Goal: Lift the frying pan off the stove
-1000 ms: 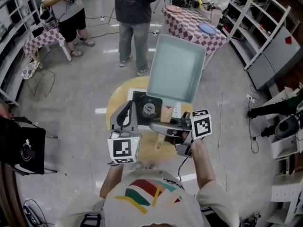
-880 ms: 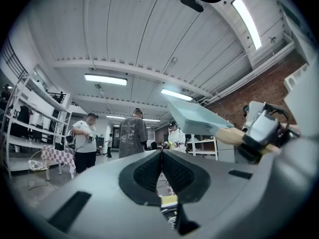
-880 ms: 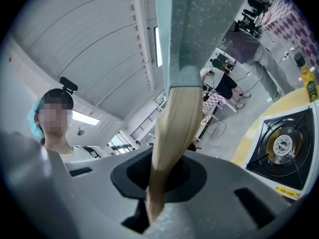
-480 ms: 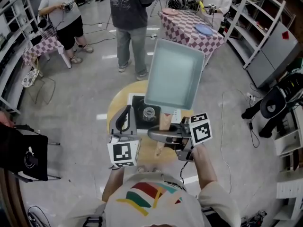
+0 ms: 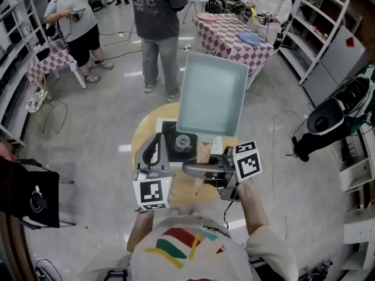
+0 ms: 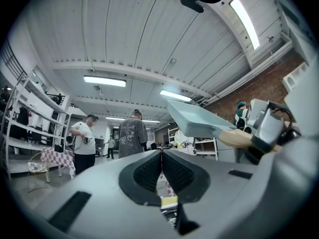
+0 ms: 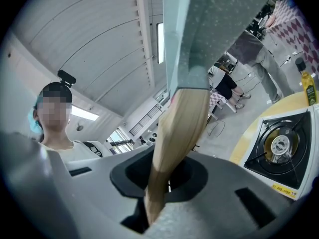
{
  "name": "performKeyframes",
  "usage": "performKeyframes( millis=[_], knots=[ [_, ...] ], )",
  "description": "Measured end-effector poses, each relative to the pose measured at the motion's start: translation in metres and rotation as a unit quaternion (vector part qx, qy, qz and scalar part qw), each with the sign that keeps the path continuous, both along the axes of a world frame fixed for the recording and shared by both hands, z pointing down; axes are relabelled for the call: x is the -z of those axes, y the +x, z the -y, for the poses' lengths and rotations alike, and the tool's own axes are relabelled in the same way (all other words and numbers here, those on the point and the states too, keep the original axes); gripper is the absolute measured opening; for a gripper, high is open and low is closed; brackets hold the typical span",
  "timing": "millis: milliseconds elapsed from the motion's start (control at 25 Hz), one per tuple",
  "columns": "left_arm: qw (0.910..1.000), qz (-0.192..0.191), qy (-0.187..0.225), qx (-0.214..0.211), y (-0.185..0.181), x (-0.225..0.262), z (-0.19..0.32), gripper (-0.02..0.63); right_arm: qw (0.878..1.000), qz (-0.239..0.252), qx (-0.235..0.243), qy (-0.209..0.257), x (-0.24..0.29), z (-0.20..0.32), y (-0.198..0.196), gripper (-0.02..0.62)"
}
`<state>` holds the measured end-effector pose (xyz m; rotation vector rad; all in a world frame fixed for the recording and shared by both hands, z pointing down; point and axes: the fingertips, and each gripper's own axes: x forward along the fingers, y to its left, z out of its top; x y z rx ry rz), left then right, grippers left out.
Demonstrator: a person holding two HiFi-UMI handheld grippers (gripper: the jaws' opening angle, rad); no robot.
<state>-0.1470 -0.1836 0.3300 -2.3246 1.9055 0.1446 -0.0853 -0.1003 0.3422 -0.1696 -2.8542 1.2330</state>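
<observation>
In the head view, the frying pan [image 5: 212,101] is a rectangular tray with rounded corners and low walls. Its inside is smooth, pale blue-green and faces up. It hangs above the black stove [image 5: 176,140], which sits on a round wooden table [image 5: 143,134]. The pan's long axis runs away from the person, with the pale wooden handle [image 5: 203,151] at the near end. The right gripper [image 5: 196,170] reaches in from the right and clamps that handle. The left gripper [image 5: 155,142] points away from the person beside the stove, apart from the pan.

In the left gripper view, the ribbed black pads [image 6: 149,172] are pressed together with nothing between them. The pan shows edge-on at upper right, its handle end lower than its far end.

In the right gripper view, the jaws are closed on the rounded, smooth-grained handle, which rises from between them to the pan's speckled grey underside. The stove's round burner lies below at right, clear of the pan.
</observation>
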Motion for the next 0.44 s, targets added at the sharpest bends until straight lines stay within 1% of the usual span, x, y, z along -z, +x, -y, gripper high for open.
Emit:
performKeyframes(
  millis=[440],
  knots=[
    [1.0,-0.001,-0.001,0.008,-0.0058,0.0015,-0.0104,0.006,1.0,-0.001,0.005,0.002,0.0015,-0.009,-0.001,0.032]
  ],
)
